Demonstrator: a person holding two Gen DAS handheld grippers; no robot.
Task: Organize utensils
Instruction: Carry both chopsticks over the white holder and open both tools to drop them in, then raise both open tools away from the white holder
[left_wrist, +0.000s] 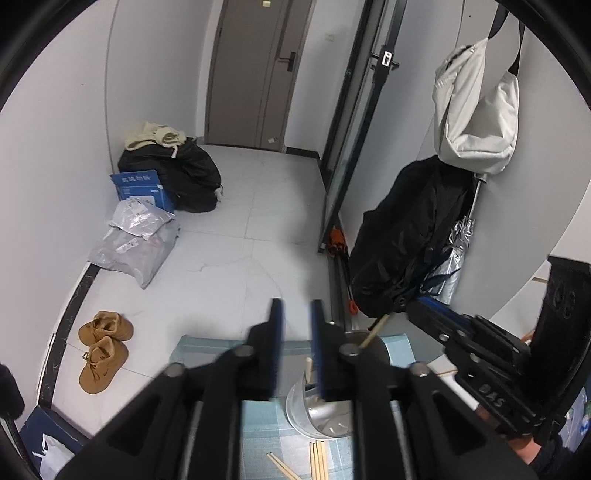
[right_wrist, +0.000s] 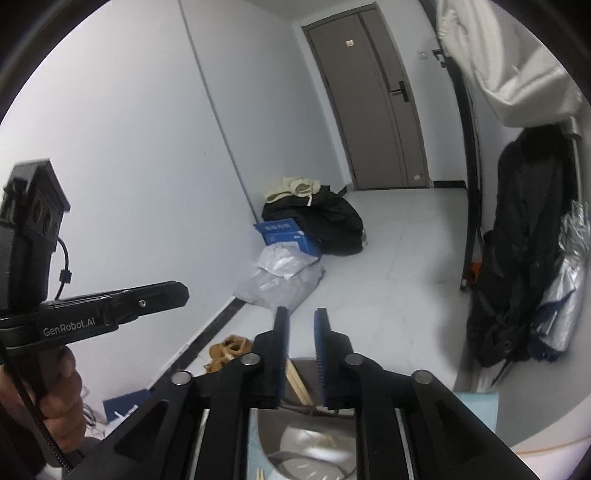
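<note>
Left wrist view: left gripper (left_wrist: 297, 314) partly open, holding nothing, above the metal cup (left_wrist: 325, 410) on the blue checked cloth (left_wrist: 266, 417), with loose chopsticks (left_wrist: 318, 459) lying just beside the cup. Right gripper (right_wrist: 302, 325) equally half-open and empty, over the cup's rim, some sticks already inside. Better to lower toward one loose pair, close at mid-length, then drop in upright.

So the metal cup (left_wrist: 317, 410) sits on the checkered cloth (left_wrist: 266, 413), chopsticks (left_wrist: 373, 331) poking out of it. More loose chopsticks (left_wrist: 318, 459) lie just in front of the cup. Left gripper (left_wrist: 297, 314) hovers above it, jaws parted, nothing between them. Right gripper (left_wrist: 424, 312) reaches in from the cup's right.
</note>
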